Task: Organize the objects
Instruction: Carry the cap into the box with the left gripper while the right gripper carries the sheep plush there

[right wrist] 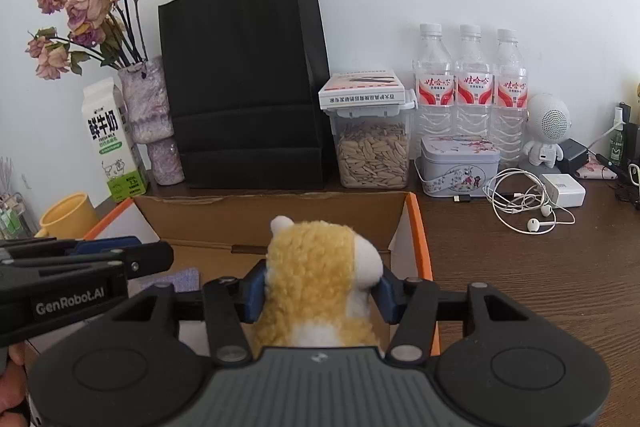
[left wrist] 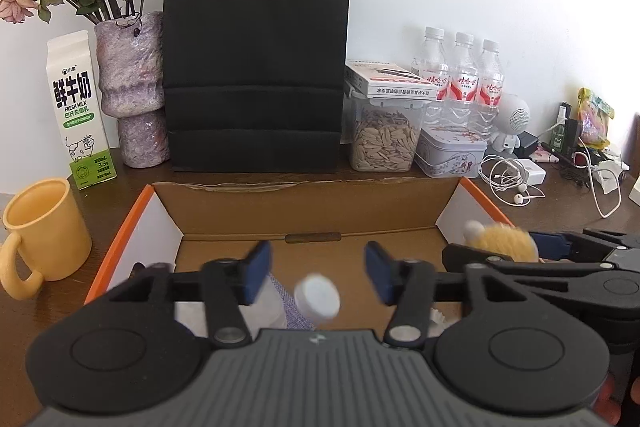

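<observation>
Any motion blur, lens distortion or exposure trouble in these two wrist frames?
Left wrist view: the white bottle cap between the open left gripper fingers is smeared by motion blur, and so is the plush toy at right; the black paper bag shows almost no detail. Right wrist view: sharper, plush toy crisp; fisheye bends the cardboard box edges, corners vignetted.

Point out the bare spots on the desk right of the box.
Bare wood lies right of the cardboard box, in front of the earphones, toward the near edge of the desk. Behind, by the tin, charger and bottles, it is crowded.
</observation>
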The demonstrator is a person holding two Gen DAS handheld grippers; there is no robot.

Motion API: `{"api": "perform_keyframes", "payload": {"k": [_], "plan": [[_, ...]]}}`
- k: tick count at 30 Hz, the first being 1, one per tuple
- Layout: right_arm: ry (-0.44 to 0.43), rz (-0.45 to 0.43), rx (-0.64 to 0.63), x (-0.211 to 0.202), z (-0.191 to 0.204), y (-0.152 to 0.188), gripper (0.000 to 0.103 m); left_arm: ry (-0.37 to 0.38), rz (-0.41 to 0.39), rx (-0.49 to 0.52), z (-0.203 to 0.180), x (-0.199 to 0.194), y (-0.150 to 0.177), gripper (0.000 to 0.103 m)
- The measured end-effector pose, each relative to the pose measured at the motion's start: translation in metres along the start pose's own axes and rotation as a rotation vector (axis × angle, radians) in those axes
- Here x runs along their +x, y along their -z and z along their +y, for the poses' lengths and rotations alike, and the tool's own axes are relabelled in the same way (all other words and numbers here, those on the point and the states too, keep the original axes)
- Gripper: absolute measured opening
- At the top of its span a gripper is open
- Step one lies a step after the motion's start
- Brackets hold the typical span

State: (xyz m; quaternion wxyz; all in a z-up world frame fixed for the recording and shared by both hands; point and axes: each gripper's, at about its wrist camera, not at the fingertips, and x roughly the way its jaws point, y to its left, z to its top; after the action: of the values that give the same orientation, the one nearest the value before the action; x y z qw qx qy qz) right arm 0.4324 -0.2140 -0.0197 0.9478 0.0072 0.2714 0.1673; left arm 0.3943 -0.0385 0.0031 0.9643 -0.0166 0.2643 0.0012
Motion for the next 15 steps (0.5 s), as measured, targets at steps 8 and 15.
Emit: {"api": "perform_keyframes", "payload": {"k": [8, 15], "plan": [[0.064, -0.009, 0.021, -0.002, -0.007, -0.002, 0.089, -0.051, -0.028, -0.051, 0.013, -0.004, -0.005, 0.103], [0.041, -0.005, 0.002, -0.003, -0.002, 0.0, 0.091, -0.044, -0.021, -0.051, 0.013, -0.004, -0.006, 0.103]]}}
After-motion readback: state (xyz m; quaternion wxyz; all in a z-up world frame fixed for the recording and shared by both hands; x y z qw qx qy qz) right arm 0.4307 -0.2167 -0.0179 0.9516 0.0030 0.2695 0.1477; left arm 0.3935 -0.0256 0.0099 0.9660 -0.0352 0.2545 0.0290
